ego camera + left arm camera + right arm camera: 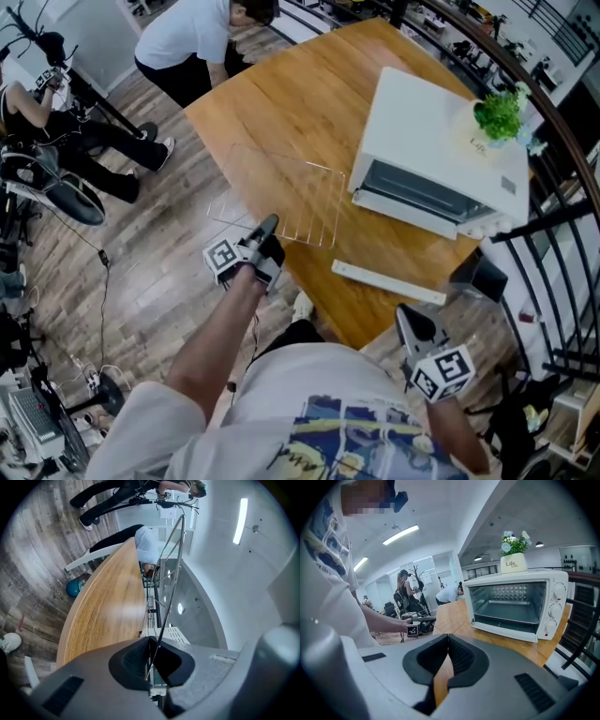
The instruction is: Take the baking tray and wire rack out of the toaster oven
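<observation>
Carrying the rack (291, 202) out: pinched by its near edge in the left gripper (269, 225), left of the oven (422, 141), overhanging the table's (281, 103) left edge. Next, probably setting it flat on the bare wood farther in, away from that edge. Then fetching the tray (511, 611), seemingly inside the oven, with the right gripper (410, 323), pressed together and empty.
</observation>
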The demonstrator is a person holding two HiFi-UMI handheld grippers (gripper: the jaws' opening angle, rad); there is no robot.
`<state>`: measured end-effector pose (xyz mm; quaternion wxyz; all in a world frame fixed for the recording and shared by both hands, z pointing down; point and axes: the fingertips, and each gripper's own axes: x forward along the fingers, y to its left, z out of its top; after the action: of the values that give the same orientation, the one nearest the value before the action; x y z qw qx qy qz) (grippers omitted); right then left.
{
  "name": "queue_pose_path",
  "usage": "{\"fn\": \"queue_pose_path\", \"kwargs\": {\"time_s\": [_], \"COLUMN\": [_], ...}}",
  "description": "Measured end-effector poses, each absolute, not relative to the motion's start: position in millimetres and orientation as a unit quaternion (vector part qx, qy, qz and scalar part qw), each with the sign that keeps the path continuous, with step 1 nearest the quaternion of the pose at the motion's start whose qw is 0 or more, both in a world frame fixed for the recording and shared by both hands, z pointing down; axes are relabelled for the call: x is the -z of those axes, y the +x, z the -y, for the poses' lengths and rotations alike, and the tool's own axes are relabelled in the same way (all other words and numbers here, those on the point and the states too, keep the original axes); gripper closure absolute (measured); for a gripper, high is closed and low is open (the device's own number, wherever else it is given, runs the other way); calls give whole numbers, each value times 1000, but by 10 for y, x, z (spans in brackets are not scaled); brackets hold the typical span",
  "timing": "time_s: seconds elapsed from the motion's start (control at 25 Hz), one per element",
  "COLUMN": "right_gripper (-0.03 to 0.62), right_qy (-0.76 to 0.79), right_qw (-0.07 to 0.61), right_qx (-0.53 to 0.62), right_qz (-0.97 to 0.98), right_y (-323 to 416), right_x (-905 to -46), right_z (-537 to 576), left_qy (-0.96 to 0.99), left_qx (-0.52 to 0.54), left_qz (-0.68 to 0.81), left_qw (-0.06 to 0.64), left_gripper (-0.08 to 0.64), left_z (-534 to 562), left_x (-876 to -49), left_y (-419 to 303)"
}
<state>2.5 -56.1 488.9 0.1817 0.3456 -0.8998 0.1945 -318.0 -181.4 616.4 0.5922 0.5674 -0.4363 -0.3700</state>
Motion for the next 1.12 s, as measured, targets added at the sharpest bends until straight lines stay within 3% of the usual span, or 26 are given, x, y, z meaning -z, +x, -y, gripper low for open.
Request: {"fn": "queue_pose_path", "kwargs": {"time_s": [1.12], "right_gripper": [591], "right_qy": [403], "right_qw": [173], "right_qx": [-223], "right_qz": [870], "right_y": [40], "right_x": [-5001], "right_z": [719], "left_qy": [563], "left_qx": [258], "left_qz": [471], "left_qw": [628], "left_gripper": [557], "left_z": [2377], "left_x": [-6736], "left_y": [-3259]}}
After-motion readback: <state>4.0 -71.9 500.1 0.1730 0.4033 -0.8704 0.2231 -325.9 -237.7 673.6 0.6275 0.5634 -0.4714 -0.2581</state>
